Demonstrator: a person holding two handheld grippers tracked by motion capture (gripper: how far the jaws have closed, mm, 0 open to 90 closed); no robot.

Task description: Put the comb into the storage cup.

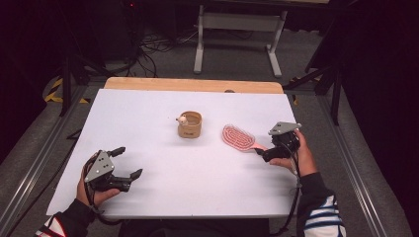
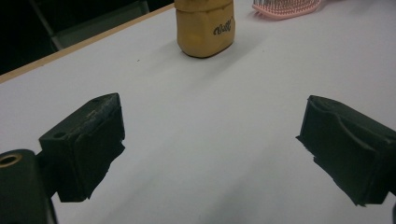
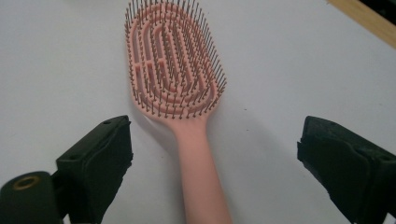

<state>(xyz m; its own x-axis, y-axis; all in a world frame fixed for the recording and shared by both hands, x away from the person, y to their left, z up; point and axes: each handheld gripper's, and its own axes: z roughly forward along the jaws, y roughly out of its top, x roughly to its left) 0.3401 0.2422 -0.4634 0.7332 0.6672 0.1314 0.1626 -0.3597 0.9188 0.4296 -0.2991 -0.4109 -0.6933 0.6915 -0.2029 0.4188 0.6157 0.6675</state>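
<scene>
We see the pink hairbrush (image 3: pixel 175 70) lying bristles-up on the white table (image 1: pixel 163 148), right of the centre in the high view; its handle runs back toward our right gripper (image 3: pixel 212 163) and passes between the two black jaws, which stand wide apart with bare table on either side of the handle; neither pad touches it, so the claw holds nothing. In the high view the right gripper (image 1: pixel 262 154) sits at the handle's end, the brush head (image 1: pixel 238 138) pointing toward the tan cup (image 1: pixel 189 124); that cup stands upright near the table's middle, well apart from the brush. Our left gripper (image 1: pixel 129 163) rests at the near left of the table; its jaws gape wide over bare surface, gripping nothing.
</scene>
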